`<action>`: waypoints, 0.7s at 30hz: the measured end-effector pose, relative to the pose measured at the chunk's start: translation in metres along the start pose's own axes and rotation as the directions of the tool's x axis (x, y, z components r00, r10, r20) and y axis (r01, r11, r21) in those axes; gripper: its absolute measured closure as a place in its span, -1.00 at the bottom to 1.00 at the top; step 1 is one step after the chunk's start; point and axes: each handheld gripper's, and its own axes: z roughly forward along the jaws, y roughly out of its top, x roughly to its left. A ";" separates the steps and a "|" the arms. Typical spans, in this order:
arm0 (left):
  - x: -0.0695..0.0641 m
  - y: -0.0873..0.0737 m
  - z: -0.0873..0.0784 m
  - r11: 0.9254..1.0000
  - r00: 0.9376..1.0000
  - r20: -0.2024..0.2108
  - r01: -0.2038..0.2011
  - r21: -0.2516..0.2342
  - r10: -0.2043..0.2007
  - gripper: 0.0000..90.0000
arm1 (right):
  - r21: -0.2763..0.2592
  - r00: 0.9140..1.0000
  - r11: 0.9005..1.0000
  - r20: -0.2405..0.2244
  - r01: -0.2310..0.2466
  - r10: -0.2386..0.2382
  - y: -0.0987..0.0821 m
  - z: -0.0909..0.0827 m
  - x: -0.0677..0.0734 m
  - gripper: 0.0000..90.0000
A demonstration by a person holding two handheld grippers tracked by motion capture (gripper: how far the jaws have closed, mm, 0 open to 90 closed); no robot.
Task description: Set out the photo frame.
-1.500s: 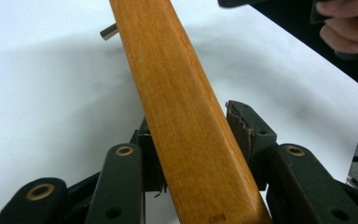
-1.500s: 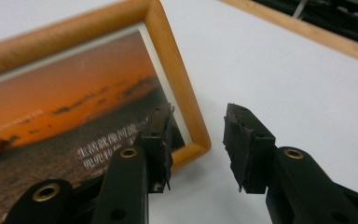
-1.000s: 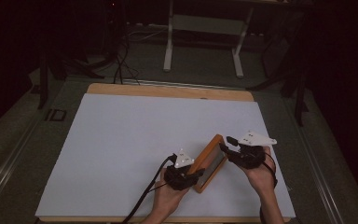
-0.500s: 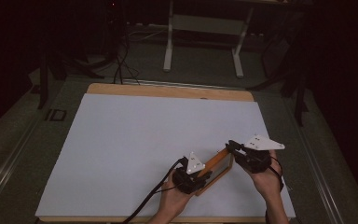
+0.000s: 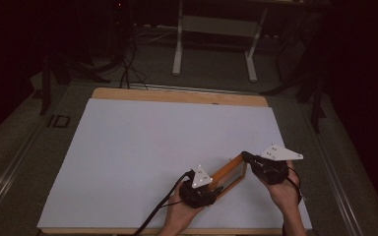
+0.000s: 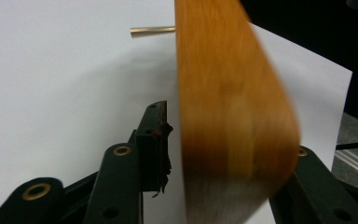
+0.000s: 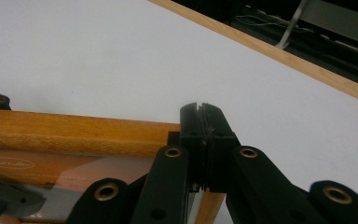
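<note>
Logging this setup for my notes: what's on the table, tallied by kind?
Wooden frame: 1
Handheld grippers: 2, left gripper and right gripper
White sheet covering the table: 1
Total: 4

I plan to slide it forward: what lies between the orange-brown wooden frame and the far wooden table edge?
Nothing but bare white sheet, as the high view shows, between the orange-brown wooden frame and the light wooden table edge.
</note>
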 end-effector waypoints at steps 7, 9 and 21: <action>0.000 -0.017 0.003 0.999 0.999 0.034 -0.032 0.005 0.031 0.39 | -0.004 1.000 1.000 -0.004 -0.005 0.005 0.000 0.001 -0.001 0.96; -0.001 -0.018 0.004 0.999 0.999 0.026 -0.046 0.005 0.046 0.44 | -0.004 1.000 1.000 -0.005 -0.005 0.005 0.000 0.001 -0.001 0.96; -0.001 -0.011 0.003 0.995 0.996 -0.006 -0.091 0.039 0.092 0.53 | 0.008 1.000 1.000 0.005 0.006 -0.006 -0.001 0.000 -0.003 0.95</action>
